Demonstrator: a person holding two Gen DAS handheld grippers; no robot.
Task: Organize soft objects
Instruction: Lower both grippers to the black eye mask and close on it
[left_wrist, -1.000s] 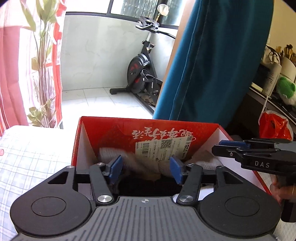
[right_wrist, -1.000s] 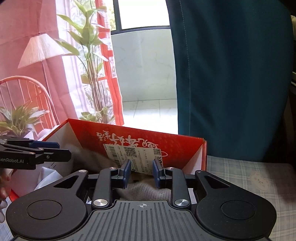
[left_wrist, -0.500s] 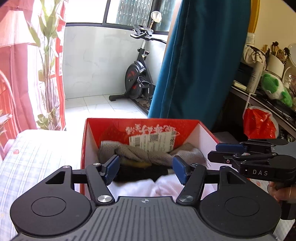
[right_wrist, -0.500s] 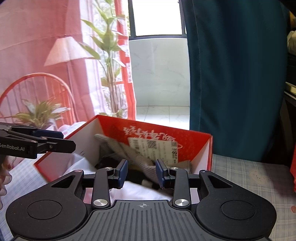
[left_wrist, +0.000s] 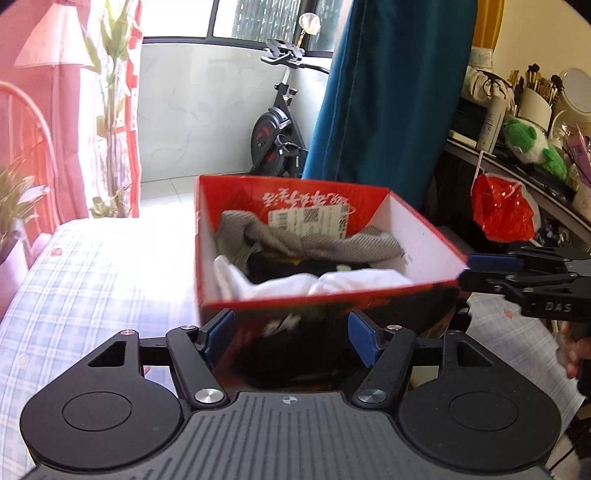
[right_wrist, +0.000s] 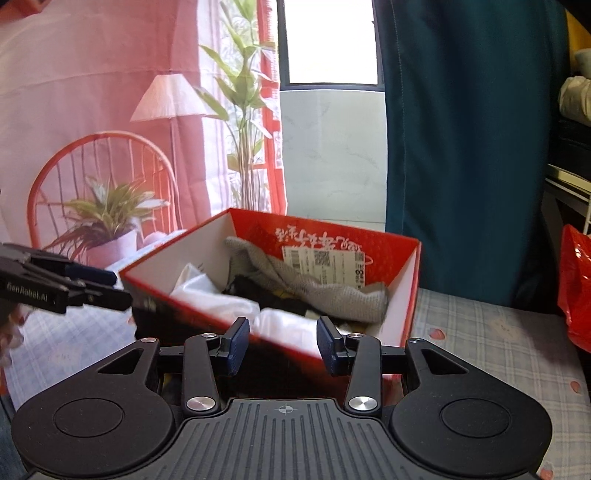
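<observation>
A red cardboard box (left_wrist: 421, 236) with white inner walls stands on the checked cloth; it also shows in the right wrist view (right_wrist: 400, 291). Inside lie a grey knitted cloth (left_wrist: 325, 243), white cloth (left_wrist: 343, 282) and a dark item (left_wrist: 291, 264). The same grey cloth (right_wrist: 332, 291) and white cloth (right_wrist: 218, 301) show in the right wrist view. My left gripper (left_wrist: 291, 341) is open and empty, just before the box's near wall. My right gripper (right_wrist: 284, 349) is open and empty at the box's near edge.
The checked cloth (left_wrist: 92, 280) covers the surface around the box. A red plastic bag (left_wrist: 502, 210) hangs at the right below a cluttered shelf. A teal curtain (left_wrist: 388, 92) and an exercise bike (left_wrist: 277, 136) stand behind. A potted plant (right_wrist: 107, 221) is at the left.
Both grippers have pulled back out of the box, so its whole inside and near wall now show. Both remain open, the right one wider than before.
</observation>
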